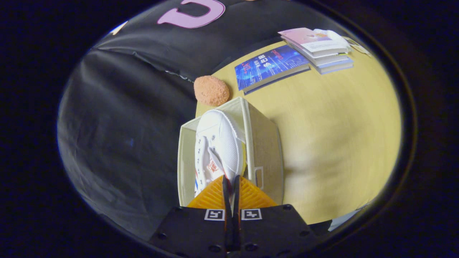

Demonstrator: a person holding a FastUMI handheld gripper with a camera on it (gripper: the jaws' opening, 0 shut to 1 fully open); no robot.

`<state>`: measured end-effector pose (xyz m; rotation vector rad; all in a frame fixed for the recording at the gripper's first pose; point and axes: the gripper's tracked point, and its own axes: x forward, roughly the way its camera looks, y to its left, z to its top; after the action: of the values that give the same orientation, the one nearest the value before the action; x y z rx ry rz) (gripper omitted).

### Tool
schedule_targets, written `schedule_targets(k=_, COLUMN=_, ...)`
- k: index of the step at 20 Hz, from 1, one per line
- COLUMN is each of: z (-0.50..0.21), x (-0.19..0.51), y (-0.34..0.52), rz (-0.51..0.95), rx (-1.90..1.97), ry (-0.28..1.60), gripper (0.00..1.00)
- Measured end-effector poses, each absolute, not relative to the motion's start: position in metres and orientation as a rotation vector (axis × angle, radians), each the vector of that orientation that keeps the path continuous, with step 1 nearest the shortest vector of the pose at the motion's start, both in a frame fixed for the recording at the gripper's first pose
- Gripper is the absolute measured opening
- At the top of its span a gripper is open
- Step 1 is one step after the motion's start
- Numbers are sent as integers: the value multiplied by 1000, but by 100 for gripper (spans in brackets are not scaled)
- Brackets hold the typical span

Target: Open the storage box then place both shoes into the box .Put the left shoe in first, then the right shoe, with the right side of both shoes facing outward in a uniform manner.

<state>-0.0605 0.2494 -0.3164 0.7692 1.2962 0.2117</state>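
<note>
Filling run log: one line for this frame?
gripper: shut on white shoe | shoe: over open storage box | table: books, orange fuzzy ball

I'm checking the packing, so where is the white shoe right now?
The white shoe sits inside the open storage box just ahead of the gripper, whose fingers pinch its heel; a fuzzy orange ball lies beyond.

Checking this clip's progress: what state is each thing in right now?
storage box: open, on the table, shoe partly inside.
white shoe: on its side in the box, heel end pinched between the fingers.
gripper: shut on white shoe.
blue book: closed, flat.
stack of books: closed, piled.
</note>
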Motion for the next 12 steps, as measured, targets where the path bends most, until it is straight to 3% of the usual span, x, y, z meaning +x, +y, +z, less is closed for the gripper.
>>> schedule_targets(k=3, z=-319, x=-60, y=251, rz=165, rx=770, ry=1305, gripper=4)
schedule_targets(k=6, z=-309, x=-55, y=256, rz=161, rx=809, ry=1281, gripper=18)
schedule_targets(k=7, z=-310, x=-51, y=250, rz=135, rx=806, ry=1267, gripper=11)
schedule_targets(k=12, z=-306, x=-47, y=239, rz=126, rx=811, ry=1257, gripper=11)
